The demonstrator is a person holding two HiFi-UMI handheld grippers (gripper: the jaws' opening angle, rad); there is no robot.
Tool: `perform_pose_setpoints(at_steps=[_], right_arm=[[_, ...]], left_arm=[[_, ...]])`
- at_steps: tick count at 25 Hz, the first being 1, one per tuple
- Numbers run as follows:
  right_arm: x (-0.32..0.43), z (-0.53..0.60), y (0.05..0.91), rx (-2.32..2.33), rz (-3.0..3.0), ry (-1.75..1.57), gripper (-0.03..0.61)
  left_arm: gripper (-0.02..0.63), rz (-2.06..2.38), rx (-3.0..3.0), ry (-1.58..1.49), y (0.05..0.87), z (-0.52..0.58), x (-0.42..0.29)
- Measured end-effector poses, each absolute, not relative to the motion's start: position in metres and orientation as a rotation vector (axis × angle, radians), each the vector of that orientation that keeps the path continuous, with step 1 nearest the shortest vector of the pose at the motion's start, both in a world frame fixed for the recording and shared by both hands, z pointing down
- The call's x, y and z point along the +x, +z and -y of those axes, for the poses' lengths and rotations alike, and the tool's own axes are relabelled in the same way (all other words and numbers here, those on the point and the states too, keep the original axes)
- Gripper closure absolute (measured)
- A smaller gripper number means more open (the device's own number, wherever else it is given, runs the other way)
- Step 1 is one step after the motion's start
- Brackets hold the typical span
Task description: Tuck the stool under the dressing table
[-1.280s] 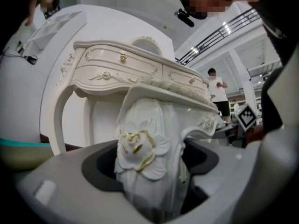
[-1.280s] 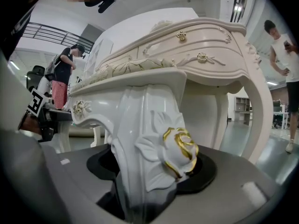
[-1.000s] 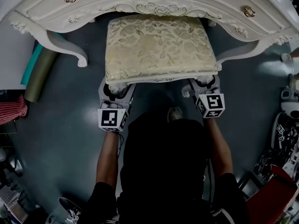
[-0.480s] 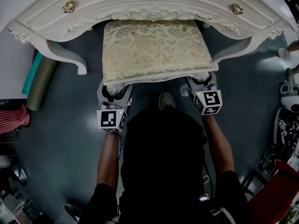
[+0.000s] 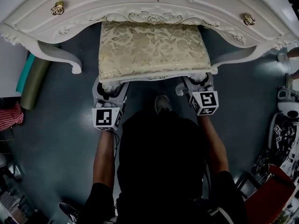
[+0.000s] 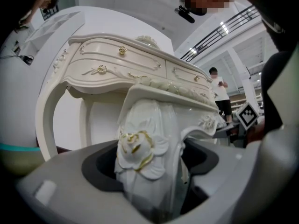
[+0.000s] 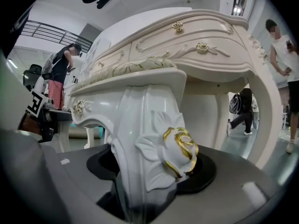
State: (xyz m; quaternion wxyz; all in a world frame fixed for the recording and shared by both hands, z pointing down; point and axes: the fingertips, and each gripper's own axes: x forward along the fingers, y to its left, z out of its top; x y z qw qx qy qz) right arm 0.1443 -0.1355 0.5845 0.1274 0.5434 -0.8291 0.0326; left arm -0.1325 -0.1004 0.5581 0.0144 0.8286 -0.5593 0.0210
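Observation:
The stool [image 5: 154, 48] has a cream floral cushion and white carved legs, and its far edge lies under the white dressing table [image 5: 140, 3]. In the head view my left gripper [image 5: 110, 85] is shut on the stool's near left leg. My right gripper [image 5: 196, 80] is shut on the near right leg. The left gripper view shows that leg's gold-edged rose carving [image 6: 140, 150] held between the grey jaws. In the right gripper view the other leg [image 7: 154, 157] sits likewise between the jaws. The dressing table's drawers [image 7: 201, 45] rise close behind.
An olive and teal roll [image 5: 32, 80] lies on the dark floor beside the table's left leg [image 5: 56, 59]. A red checked cloth [image 5: 9, 113] is at the far left. Equipment [image 5: 287, 101] and a red object [image 5: 275, 195] crowd the right. A bystander [image 7: 285, 55] stands beyond the table.
Both grippers and the stool have moved away from me, toward the dressing table. More of the cushion's far edge now lies beneath the table's front.

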Motion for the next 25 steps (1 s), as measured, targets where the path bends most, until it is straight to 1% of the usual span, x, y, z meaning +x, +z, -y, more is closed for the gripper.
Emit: perform_pose_setpoints(at_steps=[25], right_arm=[[0.139, 0.216, 0.607, 1.553, 2.428, 0.096, 0.247]], left_arm=[[0.236, 1.788, 2.543, 0.090, 0.580, 0.172, -0.137]])
